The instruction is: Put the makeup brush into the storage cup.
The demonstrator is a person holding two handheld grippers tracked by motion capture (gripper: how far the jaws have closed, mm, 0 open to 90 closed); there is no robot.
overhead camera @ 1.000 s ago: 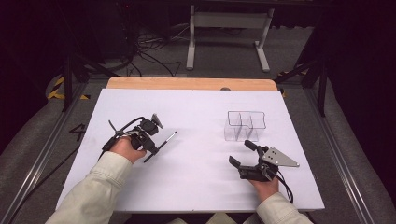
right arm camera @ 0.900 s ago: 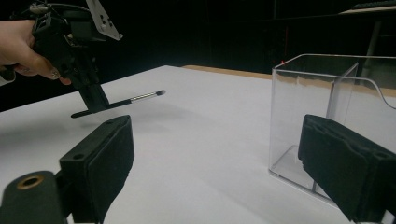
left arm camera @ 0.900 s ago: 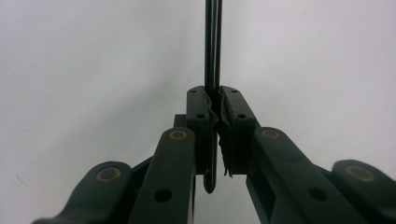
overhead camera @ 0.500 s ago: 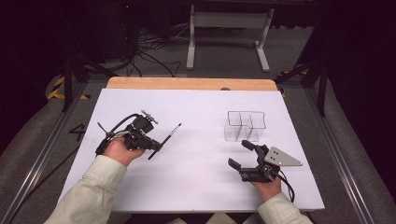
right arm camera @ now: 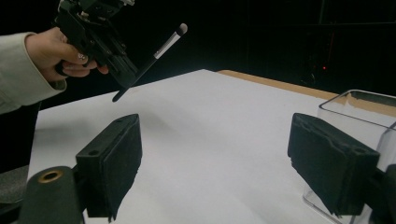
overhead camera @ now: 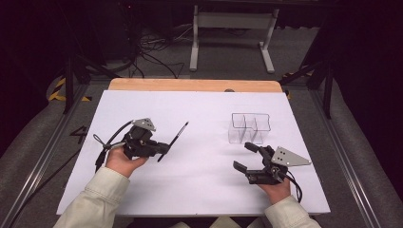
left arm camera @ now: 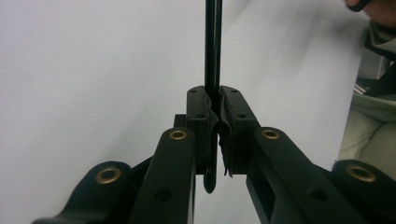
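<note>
Slim black makeup brush (overhead camera: 174, 139) clamped near its handle end in the left gripper (overhead camera: 159, 148), lifted off the white table sheet (overhead camera: 199, 114), well left of the clear divided organizer (overhead camera: 250, 127). Bristle tip angled up and toward that organizer. Light, stiff and slick-looking, likely to pivot if pinched at one end; best gripped mid-handle, clear of the soft tip. Right gripper (overhead camera: 247, 156) just in front of the organizer, jaws apart, nothing between them, just been narrowing. Compared with a second ago: brush raised higher, shifted slightly left.
</note>
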